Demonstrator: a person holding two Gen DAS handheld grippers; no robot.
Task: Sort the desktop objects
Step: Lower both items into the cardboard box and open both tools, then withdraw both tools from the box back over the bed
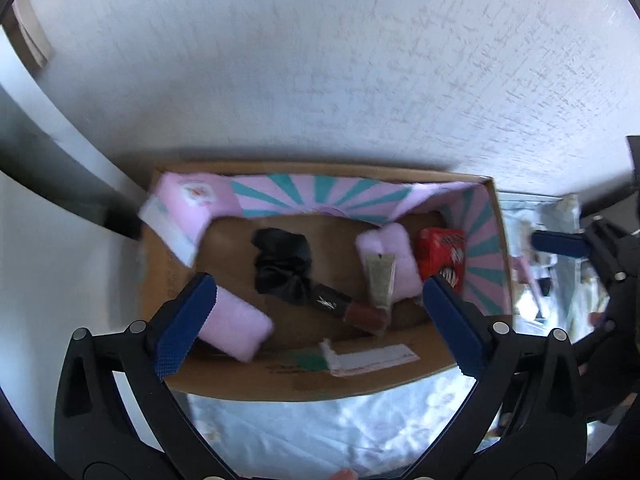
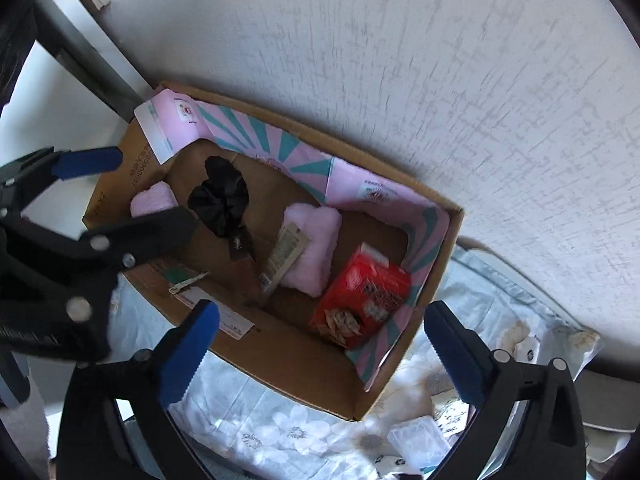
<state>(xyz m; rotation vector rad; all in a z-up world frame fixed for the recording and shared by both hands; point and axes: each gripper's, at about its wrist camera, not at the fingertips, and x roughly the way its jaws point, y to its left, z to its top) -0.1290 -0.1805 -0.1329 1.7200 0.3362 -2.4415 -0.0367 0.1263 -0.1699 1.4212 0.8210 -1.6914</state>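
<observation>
Two hand-held grippers hover with jaws spread wide and nothing between them over an open brown cardboard box (image 1: 280,384) whose inner walls are lined in pink and teal sunburst print, set against a white textured wall (image 1: 320,60) on a pale floral cloth (image 2: 280,428). The left gripper (image 1: 316,312) hangs just above the box's near-left corner, its blue pads framing the contents; the right gripper (image 2: 320,344) hangs over the box's near rim. Inside lie a crumpled black fabric scrunchie (image 1: 282,264), a dark lipstick tube with a reddish end (image 1: 344,306), a flat olive-grey squeeze tube (image 1: 380,280) resting across a folded pink fleece cloth (image 1: 394,264), a second pink fleece roll (image 1: 234,326) in the near-left corner, and a red printed snack packet (image 2: 362,300) against the right wall. A small clear plastic case (image 2: 418,440) sits outside on the cloth, just beside the box's near corner, and appears to be unsorted. The risks ahead, as judged from this scene: the two tools work close together, so a reach by either could knock the other; the items are crowded and overlapping, so a descending finger might pinch the squeeze tube and the cloth together, or snag the scrunchie; and pressing on the thin cardboard rim could tip or slide the box on the soft cloth.
</observation>
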